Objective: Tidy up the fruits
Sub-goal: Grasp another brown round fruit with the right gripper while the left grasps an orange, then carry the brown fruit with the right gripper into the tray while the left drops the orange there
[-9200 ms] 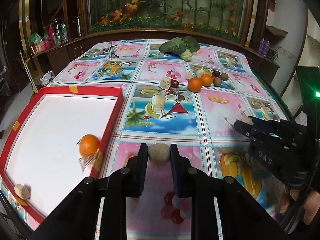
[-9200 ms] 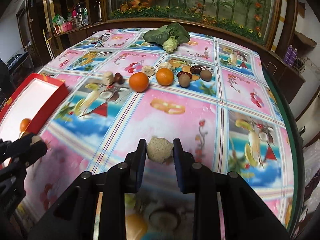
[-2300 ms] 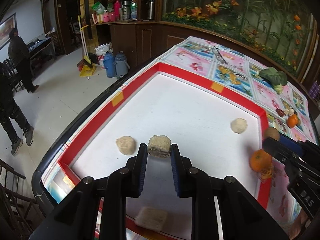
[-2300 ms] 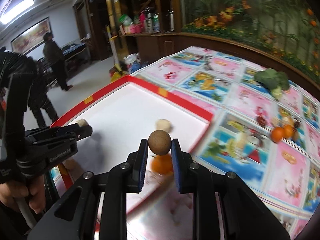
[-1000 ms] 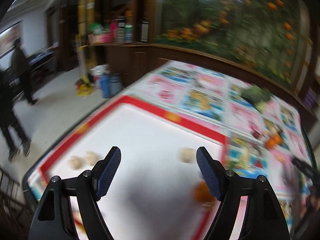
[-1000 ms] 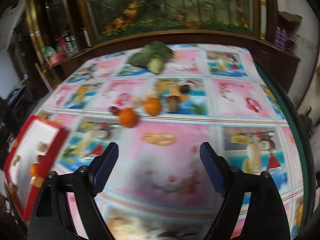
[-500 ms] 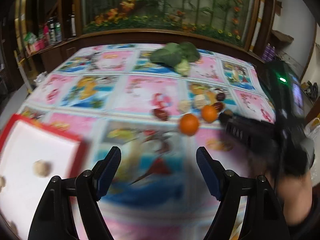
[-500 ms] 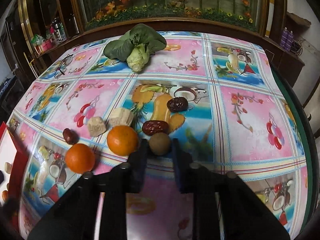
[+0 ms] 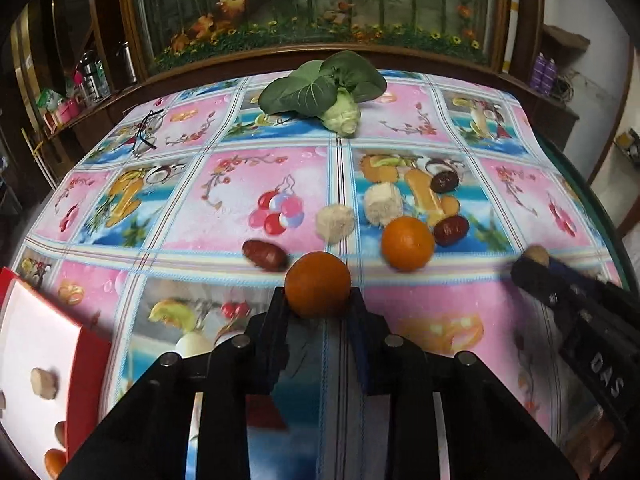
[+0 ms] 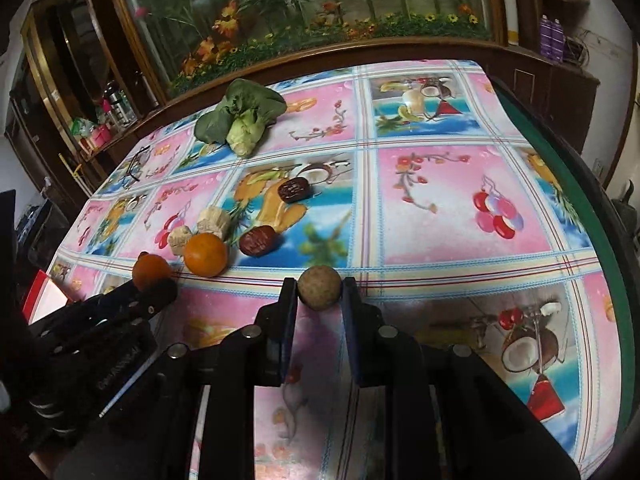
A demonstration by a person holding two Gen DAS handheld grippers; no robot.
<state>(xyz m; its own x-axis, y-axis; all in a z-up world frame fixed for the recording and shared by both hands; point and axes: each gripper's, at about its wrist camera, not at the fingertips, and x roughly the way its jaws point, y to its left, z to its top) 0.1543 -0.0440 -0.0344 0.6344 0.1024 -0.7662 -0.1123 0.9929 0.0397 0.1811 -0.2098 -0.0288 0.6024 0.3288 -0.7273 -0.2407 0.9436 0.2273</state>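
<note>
We pinch one fruit per gripper, ready for the red tray (image 9: 90, 364).
Left gripper (image 9: 318, 312) clamps an orange (image 9: 318, 283); right gripper (image 10: 319, 300) squeezes a brown fruit (image 10: 319, 287), seemingly lifted.

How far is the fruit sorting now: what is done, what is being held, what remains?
Done: several pieces lie in the red tray. In hand: the left gripper clamps an orange, and the right gripper clamps a brown round fruit. Left on the table: another orange, three dark red dates and two beige chunks.
</note>
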